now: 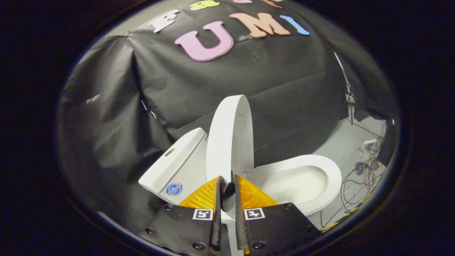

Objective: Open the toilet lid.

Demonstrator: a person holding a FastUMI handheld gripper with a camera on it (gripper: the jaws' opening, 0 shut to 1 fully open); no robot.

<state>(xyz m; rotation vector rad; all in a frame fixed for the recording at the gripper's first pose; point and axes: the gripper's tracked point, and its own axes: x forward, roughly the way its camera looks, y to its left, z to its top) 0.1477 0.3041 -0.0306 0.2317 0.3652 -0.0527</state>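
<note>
The white toilet lid [230, 138] stands raised, nearly upright, between the tank [170, 163] and the open bowl. Its near rim runs down into the narrow gap between my orange fingers [206, 193]. My gripper [228, 177] is shut on that rim, one finger on each face of the lid. The seat ring [328, 167] lies flat around the bowl [296, 185], beyond and to the right of the fingers. The lid's hinge is hidden behind my fingers.
The black cloth wall hangs close behind the tank and lid. On the grey floor to the right of the bowl lie tangled cables and small plugs [366, 167]. A yellow-and-black strip [341, 217] runs along the floor near the bowl's base.
</note>
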